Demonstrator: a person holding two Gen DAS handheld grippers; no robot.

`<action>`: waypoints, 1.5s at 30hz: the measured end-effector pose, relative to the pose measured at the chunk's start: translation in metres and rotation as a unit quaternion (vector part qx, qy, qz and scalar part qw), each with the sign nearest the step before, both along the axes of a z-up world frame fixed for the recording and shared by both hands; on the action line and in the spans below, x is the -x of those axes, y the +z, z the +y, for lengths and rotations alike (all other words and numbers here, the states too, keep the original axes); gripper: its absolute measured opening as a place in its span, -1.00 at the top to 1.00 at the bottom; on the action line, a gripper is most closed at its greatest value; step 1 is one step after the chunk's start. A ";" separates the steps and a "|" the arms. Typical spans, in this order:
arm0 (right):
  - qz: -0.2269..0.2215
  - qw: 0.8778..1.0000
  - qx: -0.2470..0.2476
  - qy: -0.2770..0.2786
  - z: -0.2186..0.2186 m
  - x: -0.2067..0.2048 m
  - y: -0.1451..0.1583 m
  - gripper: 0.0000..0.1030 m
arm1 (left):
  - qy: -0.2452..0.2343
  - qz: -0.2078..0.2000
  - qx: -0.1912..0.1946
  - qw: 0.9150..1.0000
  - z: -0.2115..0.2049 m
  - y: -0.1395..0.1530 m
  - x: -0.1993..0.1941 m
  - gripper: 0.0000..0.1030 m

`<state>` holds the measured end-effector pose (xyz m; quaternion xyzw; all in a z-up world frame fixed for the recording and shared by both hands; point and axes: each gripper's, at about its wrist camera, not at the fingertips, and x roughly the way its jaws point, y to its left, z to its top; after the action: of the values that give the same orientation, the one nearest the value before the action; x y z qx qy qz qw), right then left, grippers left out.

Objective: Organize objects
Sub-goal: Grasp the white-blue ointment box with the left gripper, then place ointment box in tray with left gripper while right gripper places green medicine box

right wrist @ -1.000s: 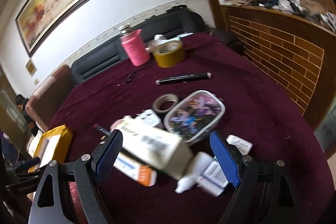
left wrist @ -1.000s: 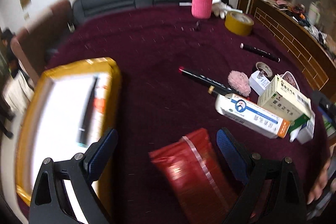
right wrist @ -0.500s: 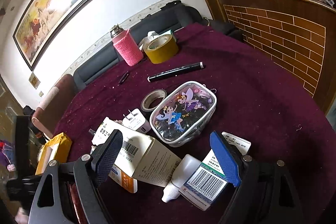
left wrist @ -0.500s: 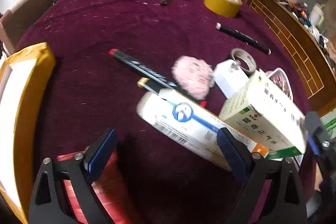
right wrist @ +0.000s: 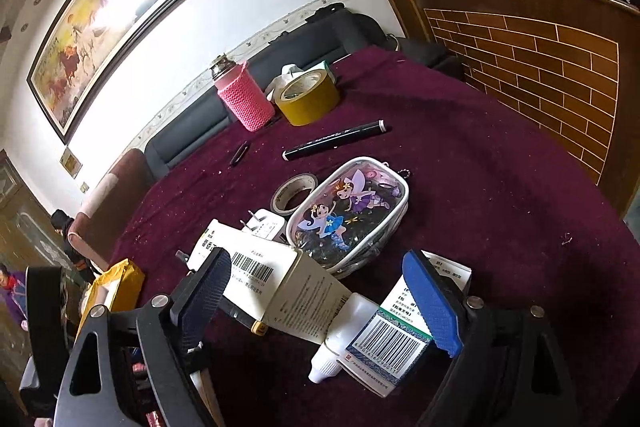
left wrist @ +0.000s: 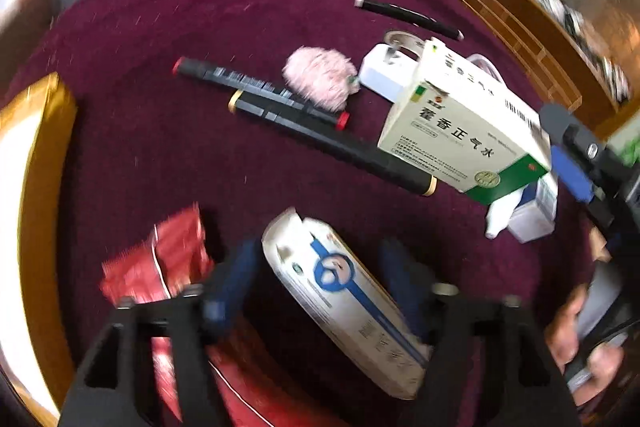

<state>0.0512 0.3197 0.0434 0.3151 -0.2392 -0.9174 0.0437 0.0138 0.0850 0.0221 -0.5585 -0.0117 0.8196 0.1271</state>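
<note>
**Blue-and-white carton sits between the left jaws, lying skewed to them**

The long white cardboard carton with a blue stripe and round blue emblem (left wrist: pixel 344 303) lies flat on the maroon cloth tabletop (left wrist: pixel 168 163), directly under the left hand-held gripper (left wrist: pixel 320 275). Its long axis runs on a diagonal, from the end nearest the left pad down toward the right pad and the camera, so the jaws straddle it askew rather than square across its width. The jaws have just been closing in with the carton between them; the left blue pad looks close against the carton's end, but blur hides whether either pad presses yet, and I take them as still spread. The left hand-held gripper points steeply down at the cloth. A crinkled red foil packet (left wrist: pixel 168 263) lies just beside the left pad, partly under the frame, and could get caught.

The right hand-held gripper (right wrist: pixel 320 303) hangs lower-angled over the pile of boxes, jaws spread wide, gripping nothing; the white-and-green medicine box (right wrist: pixel 264 287) and a small white dropper bottle (right wrist: pixel 344 339) lie between its pads. The left is plainly nearer the carton. A yellow-rimmed tray (left wrist: pixel 44 187) waits at the left edge.
</note>
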 end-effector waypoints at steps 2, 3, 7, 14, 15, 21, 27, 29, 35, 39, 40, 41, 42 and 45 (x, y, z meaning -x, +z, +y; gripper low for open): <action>-0.001 1.000 -0.007 0.002 -0.003 0.000 0.000 -0.77 | 0.022 -0.012 -0.013 1.000 0.003 -0.005 -0.009 -0.59; 0.000 1.000 -0.010 0.003 -0.004 0.001 0.001 -0.77 | 0.020 -0.019 -0.009 1.000 0.008 -0.008 -0.014 -0.64; -0.003 1.000 -0.018 0.000 -0.005 0.002 -0.001 -0.77 | -0.040 0.029 0.053 0.997 0.047 -0.014 -0.042 -0.62; 0.009 1.000 -0.027 0.004 -0.008 -0.001 0.002 -0.77 | -0.099 0.066 0.021 0.993 0.040 0.003 -0.066 0.45; 0.015 0.999 -0.032 0.010 -0.010 -0.002 0.006 -0.77 | -0.098 0.070 0.006 0.993 0.033 0.008 -0.068 0.45; 0.025 0.986 -0.135 0.095 -0.040 0.013 0.038 -0.77 | -0.084 0.143 -0.056 0.985 -0.016 0.057 -0.098 0.45; -0.032 0.935 -0.276 0.221 -0.093 0.056 0.024 -0.76 | -0.017 0.175 -0.076 0.982 -0.095 0.082 -0.108 0.44; -0.058 0.928 -0.287 0.231 -0.098 0.062 0.013 -0.36 | 0.014 0.182 -0.074 0.980 -0.125 0.086 -0.119 0.44; -0.070 0.939 -0.259 0.215 -0.097 0.042 0.023 0.13 | 0.119 0.175 -0.091 0.973 -0.223 0.077 -0.126 0.44; -0.052 0.946 -0.242 0.210 -0.109 0.028 0.050 0.13 | 0.160 0.186 -0.093 0.965 -0.265 0.076 -0.128 0.44; -0.044 0.949 -0.230 0.210 -0.114 0.026 0.060 0.13 | 0.166 0.190 -0.089 0.964 -0.271 0.077 -0.128 0.44; -0.037 0.953 -0.213 0.212 -0.117 0.023 0.070 0.13 | 0.170 0.193 -0.082 0.963 -0.280 0.078 -0.126 0.44; -0.030 0.956 -0.193 0.218 -0.122 0.022 0.079 0.13 | 0.172 0.196 -0.076 0.962 -0.285 0.079 -0.124 0.44; -0.020 0.960 -0.126 0.251 -0.149 0.020 0.104 0.12 | 0.175 0.197 -0.062 0.963 -0.304 0.081 -0.108 0.44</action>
<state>0.0310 0.1705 0.1470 0.3863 -0.0358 -0.8930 0.2279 0.1220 -0.2187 0.1029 -0.3660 -0.1344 0.9207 0.0158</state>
